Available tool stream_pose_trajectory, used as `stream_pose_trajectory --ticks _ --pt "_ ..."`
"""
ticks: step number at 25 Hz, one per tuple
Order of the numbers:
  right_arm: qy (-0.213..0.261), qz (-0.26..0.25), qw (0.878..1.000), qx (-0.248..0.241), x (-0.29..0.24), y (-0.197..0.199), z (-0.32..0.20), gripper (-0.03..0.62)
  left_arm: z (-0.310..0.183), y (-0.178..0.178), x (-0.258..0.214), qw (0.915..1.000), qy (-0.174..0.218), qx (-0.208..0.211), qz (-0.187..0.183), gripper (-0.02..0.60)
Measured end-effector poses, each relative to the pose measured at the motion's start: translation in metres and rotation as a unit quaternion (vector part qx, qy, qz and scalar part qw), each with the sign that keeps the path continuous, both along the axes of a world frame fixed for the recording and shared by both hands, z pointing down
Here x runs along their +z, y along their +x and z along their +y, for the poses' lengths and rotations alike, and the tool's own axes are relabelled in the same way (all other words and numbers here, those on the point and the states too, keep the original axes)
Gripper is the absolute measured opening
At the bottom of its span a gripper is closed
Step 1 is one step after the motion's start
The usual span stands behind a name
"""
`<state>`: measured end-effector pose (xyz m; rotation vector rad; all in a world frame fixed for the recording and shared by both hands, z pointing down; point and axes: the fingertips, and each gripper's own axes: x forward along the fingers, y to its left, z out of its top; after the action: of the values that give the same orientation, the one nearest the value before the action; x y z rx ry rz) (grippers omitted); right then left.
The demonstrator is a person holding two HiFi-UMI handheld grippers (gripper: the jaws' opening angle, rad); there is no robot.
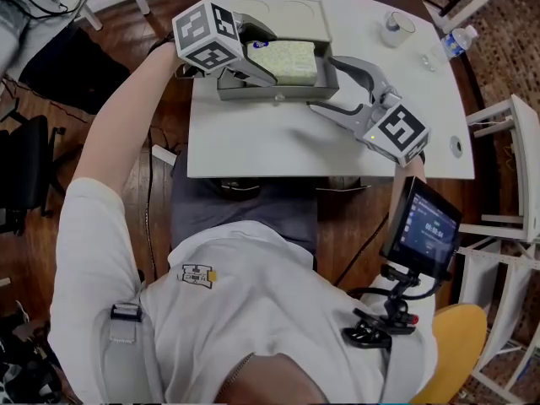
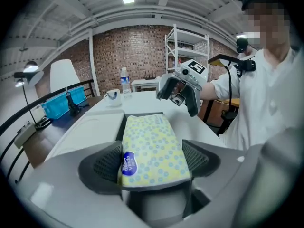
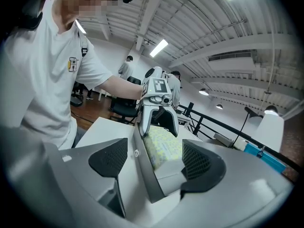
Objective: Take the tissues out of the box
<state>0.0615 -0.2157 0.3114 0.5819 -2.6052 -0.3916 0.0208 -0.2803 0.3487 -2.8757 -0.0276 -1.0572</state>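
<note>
Head view: the grey box (image 1: 278, 97) sits on the white counter (image 1: 253, 150) with its lid (image 1: 291, 15) thrown back. The yellow-green tissue pack (image 1: 291, 62) lies inside it. The left gripper (image 1: 263, 57) reaches in over the box's left end, and the right gripper (image 1: 325, 84) straddles the box's right end.

Left gripper view: the fingers (image 2: 107, 163) sit one on each long side of the pack's near end, and their pads appear to press on it, a wide hold. The grip is on the very end of a soft pack, so it would be best to lift it straight up and slowly. Tilting it could catch the far end on the box wall.

Right gripper view: these fingers (image 3: 197, 160) stand wide with the box's end wall (image 3: 145, 175) between them, and neither pad touches it. The pack is still down in the box just beyond. Closing them on that wall first should stop the light box rising with the pack
</note>
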Motion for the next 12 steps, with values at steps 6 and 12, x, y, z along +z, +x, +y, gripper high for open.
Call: stream_pose_trajectory --ticks 6,12 --pt "0.000 -0.001 1.000 0.001 -0.001 0.000 -0.004 0.347 -0.003 0.001 -0.001 0.9998 0.020 -0.003 0.004 0.371" --pt "0.013 -0.010 1.000 0.010 -0.011 0.004 -0.009 0.341 -0.014 -0.007 -0.016 0.9984 0.051 -0.017 0.019 0.367"
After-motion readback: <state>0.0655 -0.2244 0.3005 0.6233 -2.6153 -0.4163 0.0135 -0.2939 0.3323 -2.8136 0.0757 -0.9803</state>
